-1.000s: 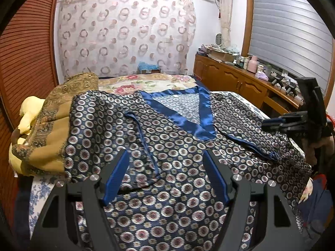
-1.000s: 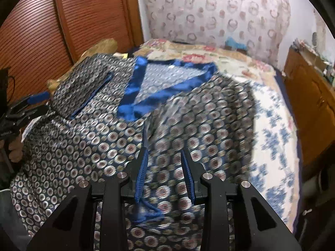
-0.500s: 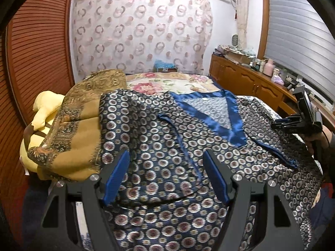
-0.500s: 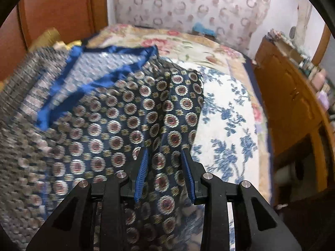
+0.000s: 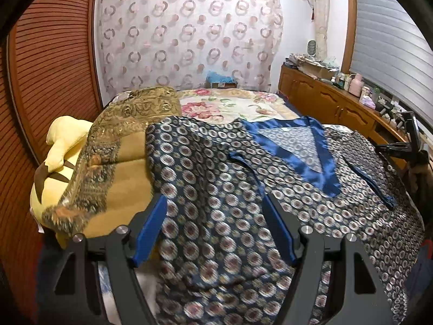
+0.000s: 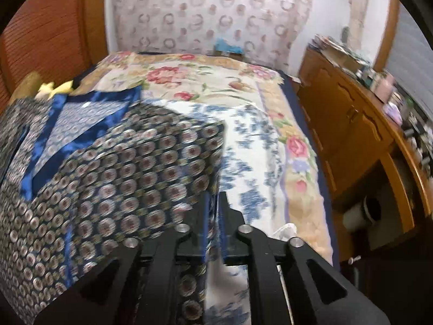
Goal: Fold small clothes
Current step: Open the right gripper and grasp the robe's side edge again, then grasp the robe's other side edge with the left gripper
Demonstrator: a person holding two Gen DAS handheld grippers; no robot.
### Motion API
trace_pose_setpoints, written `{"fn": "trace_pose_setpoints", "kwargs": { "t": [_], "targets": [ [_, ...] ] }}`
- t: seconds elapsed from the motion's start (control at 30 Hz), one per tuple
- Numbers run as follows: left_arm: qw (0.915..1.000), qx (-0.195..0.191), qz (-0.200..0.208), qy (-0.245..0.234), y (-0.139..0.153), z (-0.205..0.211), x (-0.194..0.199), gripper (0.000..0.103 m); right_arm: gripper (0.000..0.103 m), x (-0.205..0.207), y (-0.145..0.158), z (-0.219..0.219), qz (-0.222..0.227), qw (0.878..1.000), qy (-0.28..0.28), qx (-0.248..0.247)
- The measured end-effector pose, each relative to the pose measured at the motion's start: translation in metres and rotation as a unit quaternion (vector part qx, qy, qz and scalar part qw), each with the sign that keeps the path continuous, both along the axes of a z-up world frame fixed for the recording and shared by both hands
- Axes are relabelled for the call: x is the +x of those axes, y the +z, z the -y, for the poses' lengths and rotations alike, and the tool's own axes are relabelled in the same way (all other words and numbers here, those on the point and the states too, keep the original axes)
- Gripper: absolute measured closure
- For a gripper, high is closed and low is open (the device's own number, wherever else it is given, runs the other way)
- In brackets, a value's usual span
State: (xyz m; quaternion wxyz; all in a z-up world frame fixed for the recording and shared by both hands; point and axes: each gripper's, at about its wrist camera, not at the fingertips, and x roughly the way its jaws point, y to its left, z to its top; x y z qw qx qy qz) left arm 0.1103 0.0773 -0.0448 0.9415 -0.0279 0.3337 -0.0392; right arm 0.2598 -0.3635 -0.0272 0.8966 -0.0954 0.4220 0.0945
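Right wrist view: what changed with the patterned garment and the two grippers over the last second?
The right gripper narrowed from partly open to shut on the patterned garment at its right side edge. Its view swung right, baring more floral bedspread. The left gripper stayed wide open above the garment's left side, its view shifting left toward the folded brown blanket. The garment stayed spread on the bed.

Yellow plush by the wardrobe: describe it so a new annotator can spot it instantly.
Start at the bed, then go to its left edge beside the slatted wooden doors. There a brown-gold patterned blanket lies bunched, and the yellow plush pokes out from under its left side. It is the only plain pale-yellow thing there, with dark brown stripes.
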Motion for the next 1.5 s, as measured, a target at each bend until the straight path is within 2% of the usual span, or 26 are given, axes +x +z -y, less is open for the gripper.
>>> {"fn": "trace_pose_setpoints", "kwargs": {
  "t": [0.03,0.07,0.1,0.27,0.4,0.5,0.7,0.8,1.07,1.17,1.23,1.27,1.3,1.33,1.37,1.47,1.5],
  "targets": [
    [1.0000,-0.001,-0.003,0.001,0.000,-0.005,0.006,0.030,0.068,0.005,0.001,0.004,-0.001,1.000,-0.001,0.013],
    [1.0000,-0.005,-0.005,0.000,0.000,-0.010,0.011,0.030,0.053,0.008,0.001,0.004,-0.002,1.000,0.000,0.021],
    [0.9999,-0.007,-0.008,0.000,0.000,-0.014,0.017,0.030,0.049,0.012,0.001,0.005,-0.003,1.000,0.003,0.028],
    [0.9997,-0.002,-0.024,0.010,-0.004,-0.034,0.041,0.031,0.048,0.034,-0.013,0.001,-0.026,0.999,0.023,0.031],
    [0.9993,-0.003,-0.034,0.015,-0.005,-0.047,0.055,0.040,0.048,0.047,-0.027,-0.007,-0.045,0.997,0.047,0.033],
    [0.9990,-0.003,-0.042,0.013,-0.007,-0.053,0.068,0.046,0.048,0.052,-0.030,-0.012,-0.042,0.996,0.062,0.039],
    [0.9977,-0.012,-0.064,0.019,-0.011,-0.064,0.098,0.047,0.047,0.055,-0.033,-0.014,-0.034,0.996,0.070,0.047],
    [0.9970,-0.004,-0.073,0.024,-0.012,-0.063,0.109,0.047,0.047,0.053,-0.033,-0.014,-0.029,0.996,0.072,0.048],
    [0.9961,-0.011,-0.087,-0.002,-0.019,-0.063,0.114,0.047,0.048,0.054,-0.032,-0.016,-0.031,0.995,0.079,0.042],
    [0.9955,-0.017,-0.093,-0.003,-0.020,-0.066,0.114,0.050,0.058,0.063,-0.029,-0.020,-0.057,0.992,0.102,0.037],
    [0.9954,-0.018,-0.094,-0.003,-0.020,-0.066,0.114,0.050,0.060,0.066,-0.029,-0.024,-0.063,0.991,0.109,0.034],
    [0.9954,-0.019,-0.094,-0.005,-0.020,-0.065,0.114,0.056,0.065,0.066,-0.029,-0.025,-0.065,0.991,0.114,0.036],
    [0.9954,-0.022,-0.093,-0.008,-0.019,-0.065,0.114,0.067,0.077,0.066,-0.029,-0.026,-0.068,0.990,0.120,0.040],
    [0.9957,-0.023,-0.089,-0.009,-0.018,-0.065,0.112,0.076,0.084,0.066,-0.028,-0.028,-0.071,0.988,0.128,0.043],
    [0.9971,-0.015,-0.074,-0.006,-0.013,-0.063,0.108,0.095,0.097,0.064,-0.028,-0.032,-0.071,0.988,0.134,0.042],
    [0.9975,-0.008,-0.061,-0.035,-0.003,-0.050,0.102,0.100,0.101,0.057,-0.025,-0.042,-0.056,0.989,0.133,0.016],
    [0.9973,0.006,-0.060,-0.041,0.000,-0.044,0.101,0.101,0.101,0.055,-0.022,-0.044,-0.051,0.990,0.134,0.017]
  ]
}}
